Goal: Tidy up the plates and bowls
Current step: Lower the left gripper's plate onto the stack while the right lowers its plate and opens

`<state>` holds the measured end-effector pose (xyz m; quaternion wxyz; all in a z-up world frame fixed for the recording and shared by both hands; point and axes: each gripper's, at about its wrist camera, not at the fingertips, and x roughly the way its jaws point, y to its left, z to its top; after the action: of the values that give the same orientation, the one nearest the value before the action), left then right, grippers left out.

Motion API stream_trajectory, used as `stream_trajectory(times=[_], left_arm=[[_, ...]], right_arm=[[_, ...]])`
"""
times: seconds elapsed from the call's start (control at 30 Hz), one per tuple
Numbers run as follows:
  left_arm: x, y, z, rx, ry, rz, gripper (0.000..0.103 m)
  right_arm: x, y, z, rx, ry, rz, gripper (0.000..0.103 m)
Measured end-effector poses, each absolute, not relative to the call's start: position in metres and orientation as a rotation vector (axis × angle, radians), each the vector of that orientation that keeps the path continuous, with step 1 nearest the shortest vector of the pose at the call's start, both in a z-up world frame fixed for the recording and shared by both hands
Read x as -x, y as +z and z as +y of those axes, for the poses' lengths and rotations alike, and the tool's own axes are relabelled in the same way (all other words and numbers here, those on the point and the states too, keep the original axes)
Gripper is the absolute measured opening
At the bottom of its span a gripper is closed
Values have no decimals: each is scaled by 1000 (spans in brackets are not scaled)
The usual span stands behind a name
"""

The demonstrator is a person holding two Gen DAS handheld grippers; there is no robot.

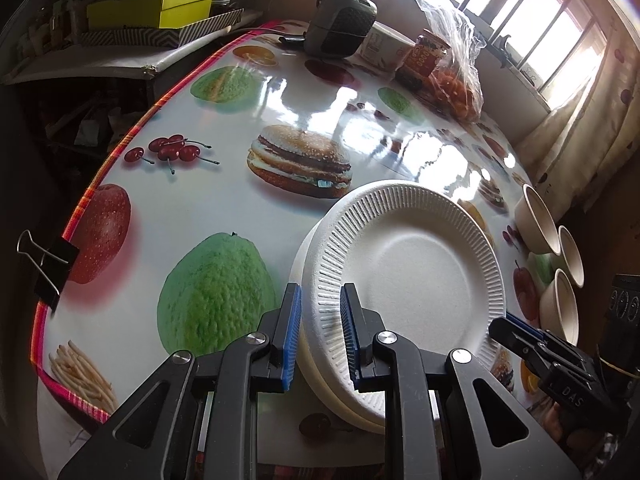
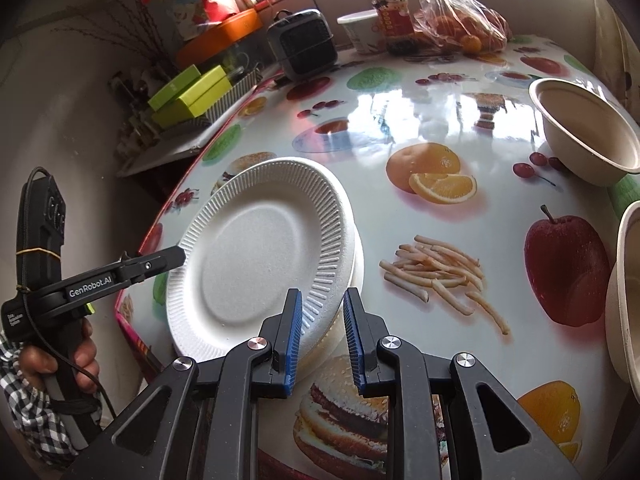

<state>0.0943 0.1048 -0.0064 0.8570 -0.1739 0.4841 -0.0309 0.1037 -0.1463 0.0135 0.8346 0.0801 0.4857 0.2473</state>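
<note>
A stack of white ribbed paper plates [image 1: 416,276] lies on the fruit-print table near its front edge; it also shows in the right wrist view [image 2: 260,256]. My left gripper [image 1: 320,336] straddles the stack's rim with its blue pads a little apart, touching or nearly touching the plate edge. My right gripper [image 2: 322,340] straddles the opposite rim, jaws apart, and shows as a black tip in the left wrist view [image 1: 516,334]. Three beige bowls [image 1: 560,256] stand in a row at the table's right edge; two show in the right wrist view [image 2: 584,128].
At the far end stand a dark small heater [image 1: 340,20], a cup, a red jar [image 1: 428,56] and a plastic bag of oranges [image 1: 456,84]. A binder clip [image 1: 52,264] grips the table's left edge. Green boxes [image 1: 156,4] sit on a shelf beyond.
</note>
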Motion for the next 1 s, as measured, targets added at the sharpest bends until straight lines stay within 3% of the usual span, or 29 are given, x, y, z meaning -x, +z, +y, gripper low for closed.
stream_trajectory(times=[0.73, 1.0], left_arm=[[-92, -10, 106, 373, -60, 1022, 21], [-90, -5, 107, 372, -59, 1011, 21]], right_arm=[[-104, 9, -143, -153, 518, 1028, 22], [-102, 14, -144, -135, 507, 1010, 29]])
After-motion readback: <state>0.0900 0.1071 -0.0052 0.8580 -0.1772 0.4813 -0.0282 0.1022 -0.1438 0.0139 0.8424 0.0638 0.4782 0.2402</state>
